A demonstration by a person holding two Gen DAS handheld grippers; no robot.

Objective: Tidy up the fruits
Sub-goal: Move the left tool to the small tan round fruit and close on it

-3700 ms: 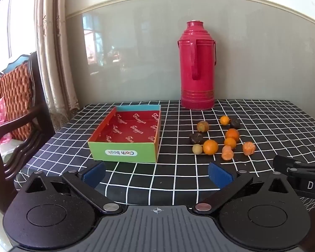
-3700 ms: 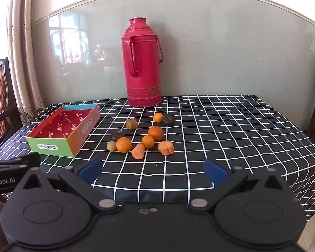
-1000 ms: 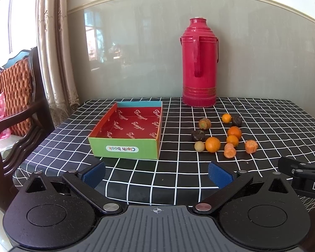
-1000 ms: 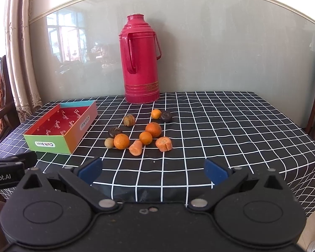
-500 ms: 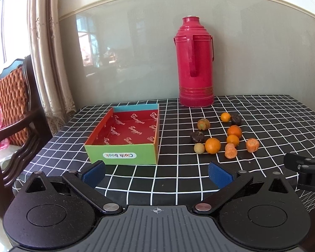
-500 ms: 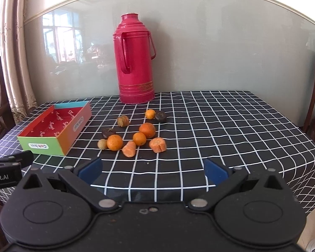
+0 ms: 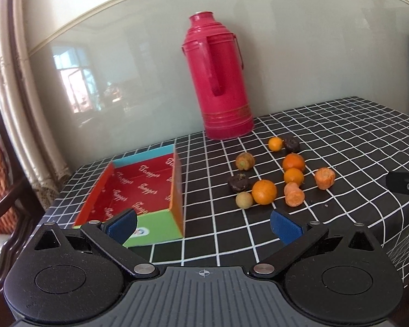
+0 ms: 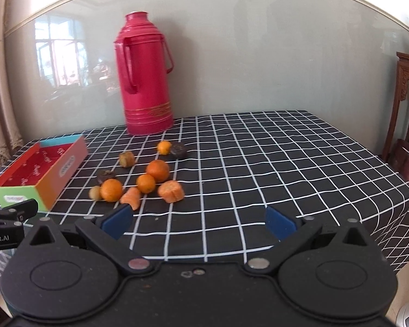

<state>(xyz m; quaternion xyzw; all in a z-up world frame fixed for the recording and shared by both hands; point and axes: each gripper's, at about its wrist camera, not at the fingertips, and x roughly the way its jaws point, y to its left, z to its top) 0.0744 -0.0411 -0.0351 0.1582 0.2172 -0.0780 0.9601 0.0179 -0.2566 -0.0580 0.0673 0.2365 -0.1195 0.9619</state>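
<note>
Both wrist cameras look from just off the near edge of the table (image 7: 340,125) toward the far wall, low over its checked cloth. The left view sits near the near-left corner, close to the box (image 7: 139,185); the right view sits further right. Both share the box (image 8: 41,169), the fruits (image 7: 264,190) (image 8: 152,179) and the red flask (image 7: 218,81) (image 8: 144,81).

Checked-cloth table (image 8: 286,163) carries red thermos (image 8: 144,81), open cardboard box (image 7: 139,188), scattered fruits (image 8: 141,177).
</note>
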